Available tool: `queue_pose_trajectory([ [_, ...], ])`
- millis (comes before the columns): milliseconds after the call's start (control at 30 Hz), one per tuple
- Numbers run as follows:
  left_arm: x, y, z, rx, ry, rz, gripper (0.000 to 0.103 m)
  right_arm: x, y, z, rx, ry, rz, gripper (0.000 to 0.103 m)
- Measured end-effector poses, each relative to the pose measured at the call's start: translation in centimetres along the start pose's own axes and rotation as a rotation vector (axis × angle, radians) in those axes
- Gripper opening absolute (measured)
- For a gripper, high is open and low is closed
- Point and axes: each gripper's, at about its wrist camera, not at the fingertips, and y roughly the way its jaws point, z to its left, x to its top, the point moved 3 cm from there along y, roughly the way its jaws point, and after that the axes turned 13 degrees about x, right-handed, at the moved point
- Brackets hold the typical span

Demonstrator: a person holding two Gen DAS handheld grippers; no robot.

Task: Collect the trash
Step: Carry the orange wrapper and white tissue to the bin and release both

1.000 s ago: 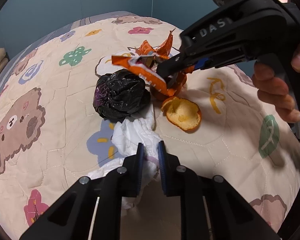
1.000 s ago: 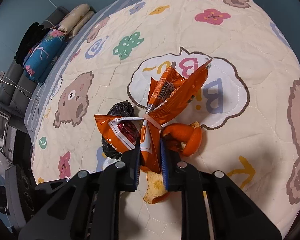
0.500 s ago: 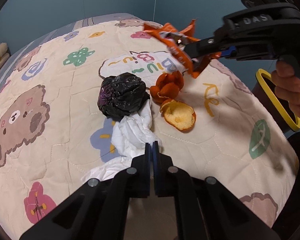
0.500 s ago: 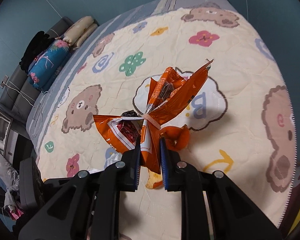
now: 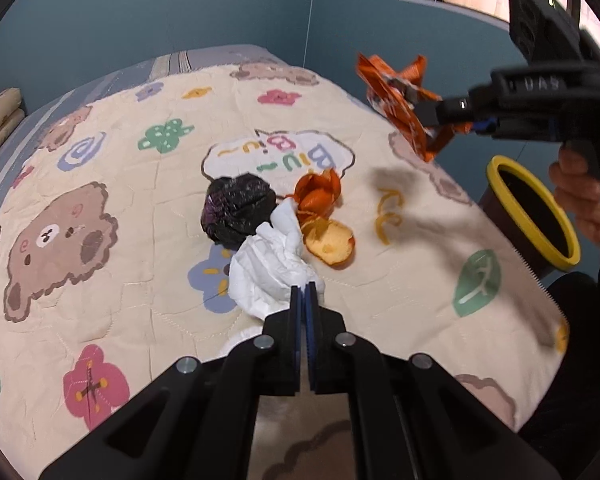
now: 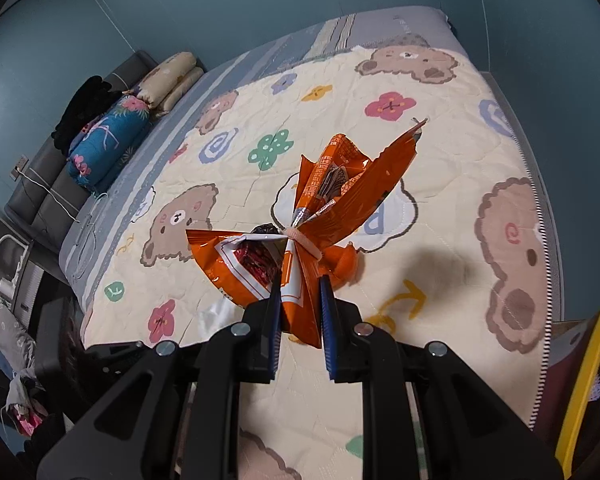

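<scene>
On the quilt [image 5: 112, 296], from my left camera, the black plastic wad [image 5: 238, 214] sits just left of centre. At its five o'clock, touching it, lies the white tissue [image 5: 268, 268], which my left claw [image 5: 304, 294] has pinched at the near edge, pads pressed together on it. At the wad's three o'clock are the orange peels [image 5: 320, 212]. Further right, off the quilt, my right claw [image 6: 300, 300] clamps the orange snack wrapper [image 6: 332, 208] in the air. At four o'clock from it stands the yellow-rimmed bin [image 5: 536, 216], beside the bed, with my right hand [image 5: 580, 196] above its rim.
</scene>
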Motion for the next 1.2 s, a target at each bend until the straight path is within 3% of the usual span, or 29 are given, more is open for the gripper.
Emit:
queue_pose_trajectory([
  [633,1.4,-9.4,0.0,0.053,-0.081,-0.161,0.002,-3.8,-9.4,1.0,0.001,-0.059,-0.08,0.017],
  [833,2.9,-12.4,-1.3,0.105,-0.106,-0.2,0.002,-4.8,-11.5,1.0,-0.001,-0.064,-0.104,0.017],
  [1200,5.5,-15.5,-6.4,0.093,-0.096,-0.268,0.002,-5.7,-16.1,0.2,-0.033,-0.075,-0.173,0.017],
])
